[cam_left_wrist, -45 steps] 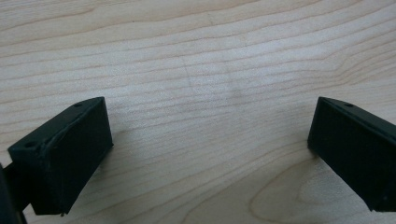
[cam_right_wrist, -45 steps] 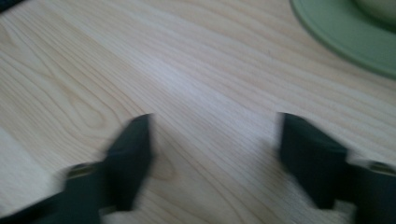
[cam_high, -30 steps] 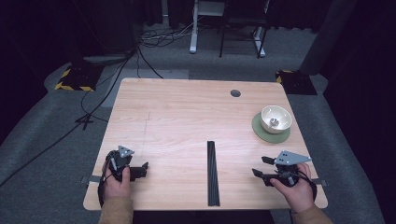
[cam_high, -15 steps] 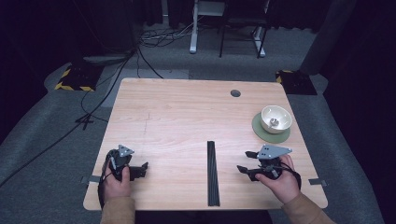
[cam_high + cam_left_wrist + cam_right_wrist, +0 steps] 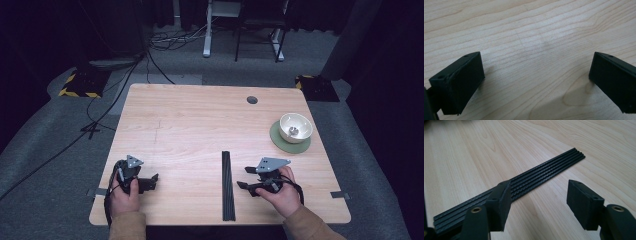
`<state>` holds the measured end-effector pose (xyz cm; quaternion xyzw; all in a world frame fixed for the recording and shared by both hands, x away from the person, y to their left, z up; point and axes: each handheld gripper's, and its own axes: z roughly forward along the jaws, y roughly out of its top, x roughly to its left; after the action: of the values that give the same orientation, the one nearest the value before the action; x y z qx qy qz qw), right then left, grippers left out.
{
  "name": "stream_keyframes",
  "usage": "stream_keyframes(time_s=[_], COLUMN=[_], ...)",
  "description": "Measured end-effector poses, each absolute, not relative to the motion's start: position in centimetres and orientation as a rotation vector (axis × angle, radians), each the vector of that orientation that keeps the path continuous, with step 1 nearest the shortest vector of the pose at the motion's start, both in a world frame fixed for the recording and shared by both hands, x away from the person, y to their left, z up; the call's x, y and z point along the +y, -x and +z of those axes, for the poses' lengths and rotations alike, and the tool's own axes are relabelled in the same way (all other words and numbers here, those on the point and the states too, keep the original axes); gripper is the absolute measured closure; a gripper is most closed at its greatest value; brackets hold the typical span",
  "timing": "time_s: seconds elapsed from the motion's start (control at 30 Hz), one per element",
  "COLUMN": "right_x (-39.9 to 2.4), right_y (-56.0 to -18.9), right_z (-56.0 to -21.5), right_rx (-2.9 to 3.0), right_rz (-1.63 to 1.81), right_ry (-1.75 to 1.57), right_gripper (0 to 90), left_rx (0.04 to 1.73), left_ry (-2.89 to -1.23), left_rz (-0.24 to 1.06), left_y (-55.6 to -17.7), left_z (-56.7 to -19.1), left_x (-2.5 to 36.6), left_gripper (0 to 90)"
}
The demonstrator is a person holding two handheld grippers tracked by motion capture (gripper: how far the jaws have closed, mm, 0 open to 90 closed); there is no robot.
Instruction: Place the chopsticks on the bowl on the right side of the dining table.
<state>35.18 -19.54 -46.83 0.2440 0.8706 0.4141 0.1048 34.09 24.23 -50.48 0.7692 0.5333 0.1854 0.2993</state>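
Right claw (image 5: 244,185) has slid leftward across the desk (image 5: 200,130) since the earlier frames, from near the right edge to just beside the black strip bundle (image 5: 228,185); its jaws have just been closing a little, nothing between them. Left claw (image 5: 156,180) unchanged, same spot near the front left corner.

Right claw (image 5: 539,202): open, jaws apart over bare wood, pointing toward the strip bundle (image 5: 529,182). In the right gripper view the bundle runs aslant just past the left-hand jaw, its near end passing behind that jaw; no pad pressing on it that I can see. Bundle lies flat on the desk, several thin ridged black strips side by side.

Left claw (image 5: 536,75): open wide, only wood grain between the jaws.

White bowl (image 5: 295,127) on a green mat (image 5: 282,142), well beyond the right claw, toward the far right.
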Motion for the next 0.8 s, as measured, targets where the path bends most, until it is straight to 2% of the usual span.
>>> stream_keyframes(time_s=[0.17,0.37,0.8], right_x=[-18.3,-17.5,-17.2], right_y=[-35.3,-35.0,-34.7], right_z=[-47.8,-48.3,-49.2], right_rx=[2.547,2.567,2.551], right_rz=[1.222,1.136,1.161], right_ry=[-0.803,-0.751,-0.774], right_gripper=[39.9,39.6,37.1], left_rx=[1.416,1.416,1.418], left_ry=[-2.042,-2.042,-2.04], left_rz=[0.495,0.495,0.493], left_y=[-34.1,-34.1,-34.1], left_z=[-50.5,-50.5,-50.5], left_x=[24.2,24.2,24.2], left_gripper=[0.1,0.1,0.2])
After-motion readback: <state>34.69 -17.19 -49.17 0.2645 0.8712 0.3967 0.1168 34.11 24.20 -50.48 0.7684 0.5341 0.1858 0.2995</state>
